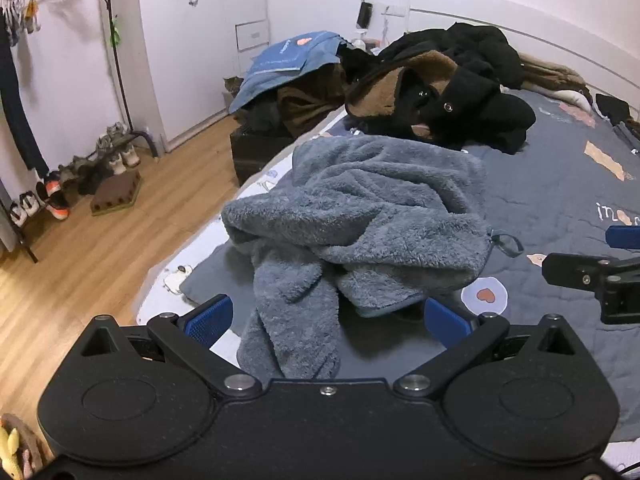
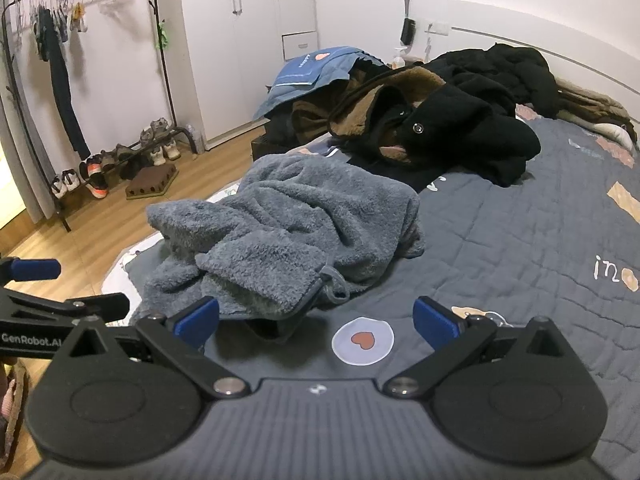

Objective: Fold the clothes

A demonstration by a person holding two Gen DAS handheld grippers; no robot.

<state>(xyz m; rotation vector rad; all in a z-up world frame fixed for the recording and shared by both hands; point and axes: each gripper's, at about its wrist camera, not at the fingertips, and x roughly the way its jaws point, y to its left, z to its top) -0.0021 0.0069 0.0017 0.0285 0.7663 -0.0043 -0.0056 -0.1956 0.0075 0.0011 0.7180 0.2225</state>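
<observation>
A crumpled grey-blue fleece garment (image 1: 360,216) lies in a heap on the grey quilted bed (image 1: 560,200). It also shows in the right wrist view (image 2: 288,228). My left gripper (image 1: 328,320) is open, its blue pads on either side of a hanging fleece part near the bed's edge, not closed on it. My right gripper (image 2: 316,320) is open and empty, just in front of the garment's bound hem, above a heart patch (image 2: 363,340). The right gripper shows at the right edge of the left wrist view (image 1: 600,276).
A pile of black and brown coats (image 1: 440,88) lies further back on the bed. A blue cloth (image 1: 288,64) covers a dark box beside the bed. A clothes rack with shoes (image 2: 100,168) stands by the wall on the wooden floor.
</observation>
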